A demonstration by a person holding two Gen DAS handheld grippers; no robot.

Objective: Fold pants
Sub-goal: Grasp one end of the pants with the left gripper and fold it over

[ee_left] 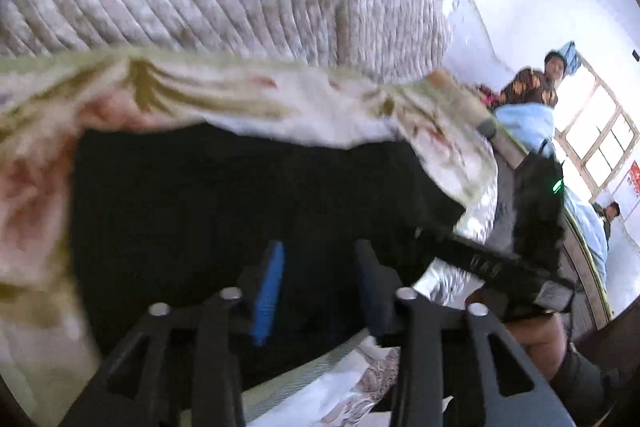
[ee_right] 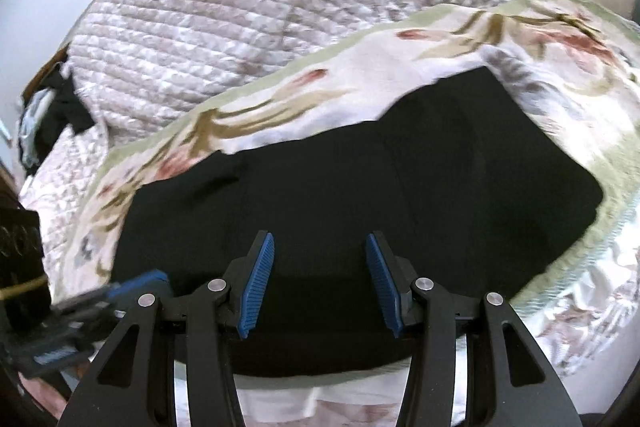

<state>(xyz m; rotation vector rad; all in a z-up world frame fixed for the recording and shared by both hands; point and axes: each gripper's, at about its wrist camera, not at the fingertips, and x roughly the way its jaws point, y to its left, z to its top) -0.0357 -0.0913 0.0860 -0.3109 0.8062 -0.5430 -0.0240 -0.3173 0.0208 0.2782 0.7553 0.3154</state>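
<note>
One pair of black pants (ee_right: 352,179) is lying flat on the floral sheet (ee_right: 304,95) of the bed, already gathered into a compact dark slab with a crease running across it, so at least one fold is looking done; judging by its broad shape, another fold or a final smoothing is probably remaining. The left gripper (ee_left: 320,287) is hovering over the near edge of the pants with its jaws standing partly apart and nothing pinched between the pads, though the view here is blurred. The right gripper (ee_right: 320,287) is likewise poised above the near edge, its jaws standing moderately wide and gripping nothing, the cloth lying below them and not between them. Counting what is showing: one pair of pants, two grippers, one floral sheet, one quilted pinkish blanket (ee_right: 260,7) heaped behind it, and two people (ee_left: 536,83) off beside the window (ee_left: 596,143) in the left wrist view.
</note>
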